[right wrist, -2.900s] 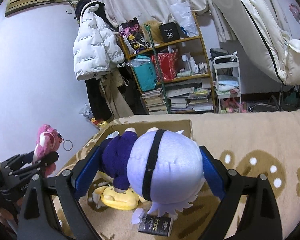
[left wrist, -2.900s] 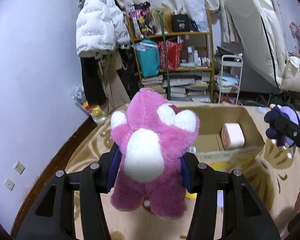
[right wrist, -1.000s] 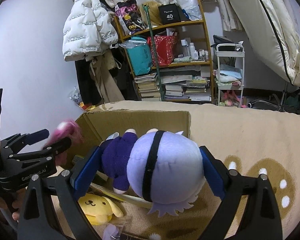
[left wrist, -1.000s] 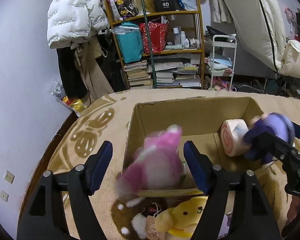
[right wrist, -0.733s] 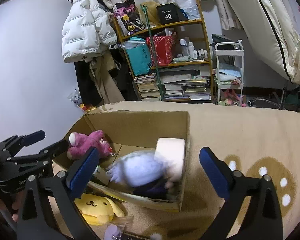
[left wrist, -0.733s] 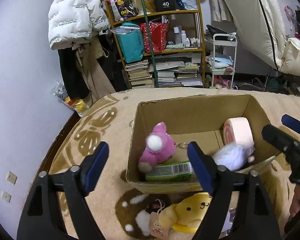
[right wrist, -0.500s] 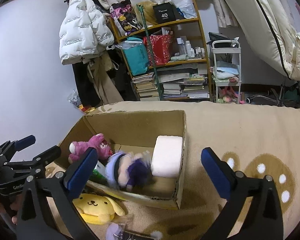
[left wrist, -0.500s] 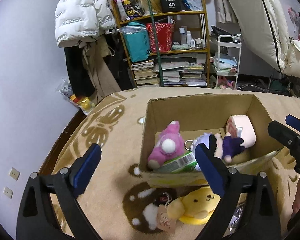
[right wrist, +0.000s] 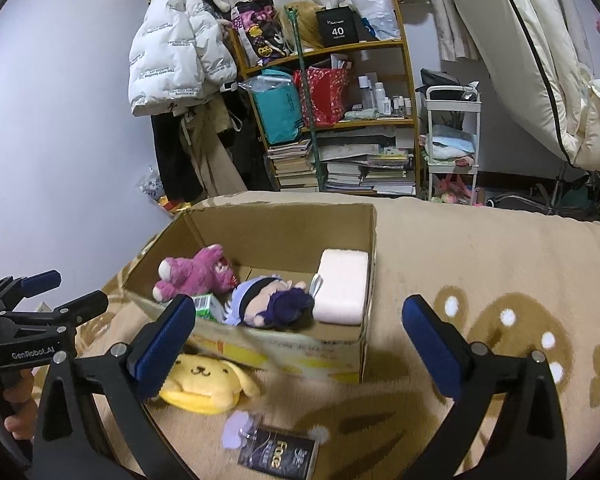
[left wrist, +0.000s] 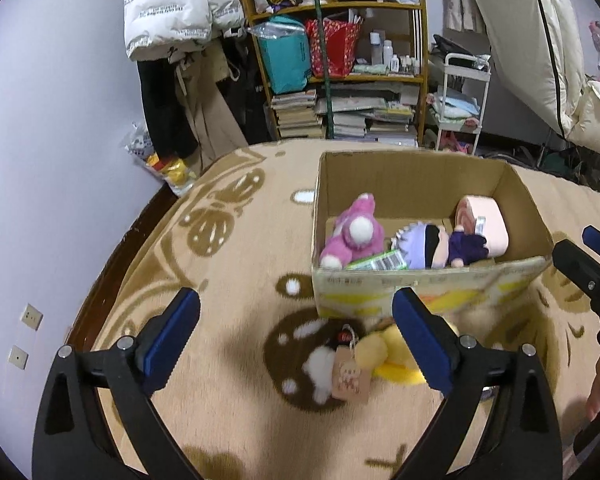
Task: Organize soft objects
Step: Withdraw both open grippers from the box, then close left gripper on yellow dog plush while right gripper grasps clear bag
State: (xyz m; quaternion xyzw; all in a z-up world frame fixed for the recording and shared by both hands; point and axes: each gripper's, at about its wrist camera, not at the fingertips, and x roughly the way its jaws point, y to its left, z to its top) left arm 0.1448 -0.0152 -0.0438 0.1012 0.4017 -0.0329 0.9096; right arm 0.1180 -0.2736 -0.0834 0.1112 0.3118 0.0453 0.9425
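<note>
A cardboard box point(left wrist: 420, 178) point(right wrist: 284, 222) stands on the patterned rug. In it lie a pink plush bear point(left wrist: 354, 232) point(right wrist: 196, 270), a lilac-haired doll in dark purple point(left wrist: 440, 244) point(right wrist: 270, 302), a pink-and-white roll cushion point(left wrist: 484, 222) point(right wrist: 342, 282) and a green packet point(left wrist: 380, 260). A yellow plush dog point(left wrist: 388, 354) point(right wrist: 204, 378) lies on the rug in front of the box. My left gripper point(left wrist: 296, 330) is open and empty, above the rug left of the box front. My right gripper point(right wrist: 296, 330) is open and empty, over the box's near wall.
A dark "Face" packet point(right wrist: 278, 454) and a lilac tag lie on the rug near me. A tan hang tag point(left wrist: 350, 376) lies beside the yellow dog. A cluttered shelf point(right wrist: 340, 120), a white cart point(right wrist: 452, 136) and hanging coats point(left wrist: 172, 20) line the far wall.
Both grippers opened and dropped their toys into the box: the pink bear from the left, the lilac doll from the right. Both have since drawn back, and the left view has shifted leftward.
</note>
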